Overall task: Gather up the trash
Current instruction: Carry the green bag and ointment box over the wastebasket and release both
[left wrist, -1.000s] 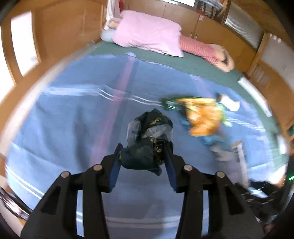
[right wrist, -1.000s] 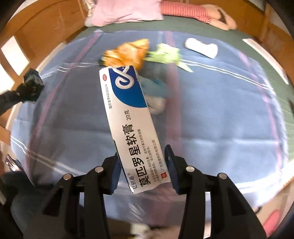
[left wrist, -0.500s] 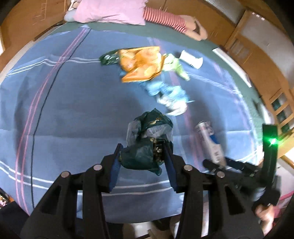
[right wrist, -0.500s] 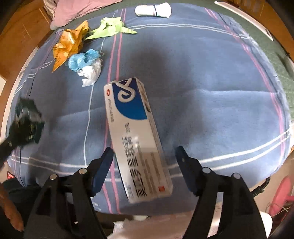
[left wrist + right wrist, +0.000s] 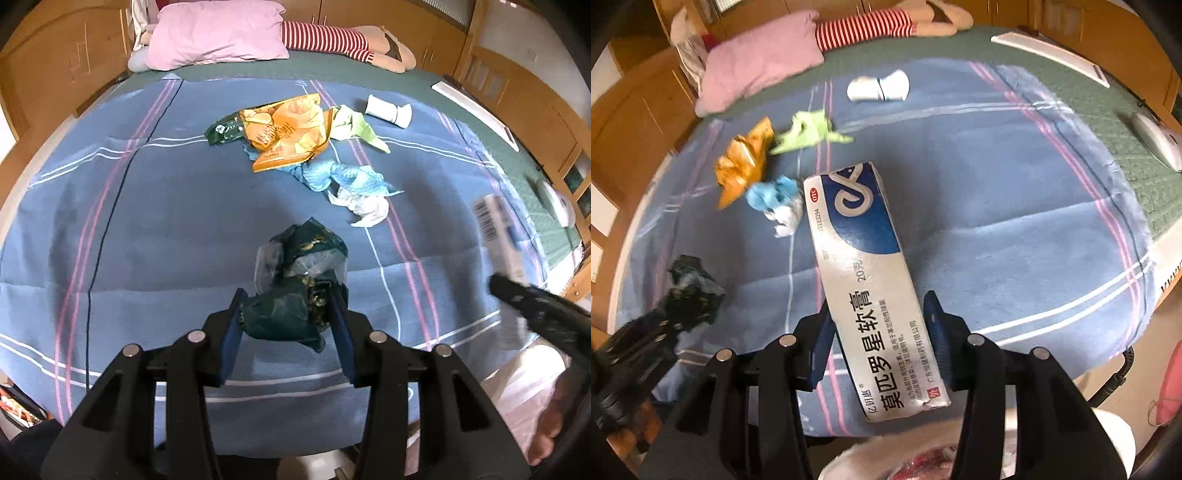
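We are working over a bed covered with a blue blanket [image 5: 147, 229] crossed by pink and white stripes; a green sheet [image 5: 369, 79] is showing beyond it at the far end. A pink pillow [image 5: 218, 35] and a red-striped soft toy [image 5: 325, 38] are lying against the head of the bed, and wooden cabinets [image 5: 55, 62] are enclosing the room on both sides. Our left gripper [image 5: 288, 314] is holding a crumpled dark green wrapper [image 5: 291, 295], its jaws clamped on it, above the blanket's near edge. Our right gripper [image 5: 877, 328] is carrying a white and blue box [image 5: 864, 266] that is standing up between the fingers; its jaws are closing, and the left pad is touching the box while we cannot tell whether the right pad is. More trash is lying mid-blanket: an orange bag [image 5: 288, 133] overlapping a dark green packet [image 5: 225, 129], a light green scrap [image 5: 351, 123] just beside it, blue paper [image 5: 347, 177] touching white tissue [image 5: 364, 206], and a white roll [image 5: 388, 109] farther back, apart. A white bin rim [image 5: 1115, 435] is showing below the right gripper, off the blanket's near edge.
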The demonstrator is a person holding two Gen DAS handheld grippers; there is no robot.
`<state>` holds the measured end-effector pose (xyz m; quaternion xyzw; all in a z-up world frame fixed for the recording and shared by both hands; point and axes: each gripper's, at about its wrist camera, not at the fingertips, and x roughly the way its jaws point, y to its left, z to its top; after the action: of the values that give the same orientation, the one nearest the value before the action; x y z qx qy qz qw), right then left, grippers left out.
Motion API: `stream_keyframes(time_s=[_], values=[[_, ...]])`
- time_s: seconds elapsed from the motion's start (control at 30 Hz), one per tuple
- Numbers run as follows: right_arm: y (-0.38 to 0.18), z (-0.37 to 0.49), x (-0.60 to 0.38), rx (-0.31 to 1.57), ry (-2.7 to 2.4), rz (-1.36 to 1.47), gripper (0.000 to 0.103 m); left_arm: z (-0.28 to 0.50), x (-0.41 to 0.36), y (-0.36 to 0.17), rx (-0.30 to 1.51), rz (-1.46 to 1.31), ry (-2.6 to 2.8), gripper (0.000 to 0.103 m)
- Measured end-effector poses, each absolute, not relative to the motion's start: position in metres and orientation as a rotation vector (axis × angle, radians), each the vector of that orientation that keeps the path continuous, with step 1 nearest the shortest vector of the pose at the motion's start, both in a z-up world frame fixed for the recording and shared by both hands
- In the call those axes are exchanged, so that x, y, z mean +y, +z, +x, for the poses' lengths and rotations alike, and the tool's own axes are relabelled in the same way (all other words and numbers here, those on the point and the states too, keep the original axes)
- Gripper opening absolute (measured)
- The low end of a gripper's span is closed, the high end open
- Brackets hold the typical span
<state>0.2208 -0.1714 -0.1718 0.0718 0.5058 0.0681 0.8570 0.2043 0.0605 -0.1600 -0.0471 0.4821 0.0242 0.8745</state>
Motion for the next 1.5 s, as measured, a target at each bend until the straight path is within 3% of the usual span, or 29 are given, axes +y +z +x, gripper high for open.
stream_keyframes(time_s=[0.43, 0.73, 0.83, 0.93, 1.0, 1.17, 1.33, 1.5], values=[[-0.104, 0.115, -0.227, 0.954, 0.125, 0.066, 0.047, 0.196, 0.059, -0.152, 0.953, -0.088, 0.034, 0.045], [-0.160, 0.064, -0.243, 1.138, 0.089, 0.029, 0.047, 0.183, 0.051, -0.140, 0.881, -0.065, -0.004, 0.045], [-0.191, 0.057, -0.243, 1.240, 0.073, 0.014, 0.055, 0.177, 0.045, -0.139, 0.864, -0.037, -0.019, 0.045], [-0.201, 0.053, -0.240, 1.273, 0.083, 0.028, 0.072, 0.176, 0.041, -0.140, 0.866, -0.016, -0.027, 0.045], [-0.196, 0.052, -0.242, 1.248, 0.087, 0.068, 0.077, 0.175, 0.040, -0.139, 0.863, -0.012, -0.029, 0.045], [-0.167, 0.050, -0.265, 1.129, 0.078, 0.227, 0.077, 0.162, 0.032, -0.124, 0.819, -0.049, -0.101, 0.045], [-0.133, 0.042, -0.302, 0.944, -0.009, 0.392, 0.077, 0.120, -0.025, -0.112, 0.840, -0.062, -0.457, 0.045], [-0.120, 0.036, -0.326, 0.878, -0.065, 0.453, 0.078, 0.083, -0.081, -0.128, 0.937, 0.020, -0.800, 0.047]])
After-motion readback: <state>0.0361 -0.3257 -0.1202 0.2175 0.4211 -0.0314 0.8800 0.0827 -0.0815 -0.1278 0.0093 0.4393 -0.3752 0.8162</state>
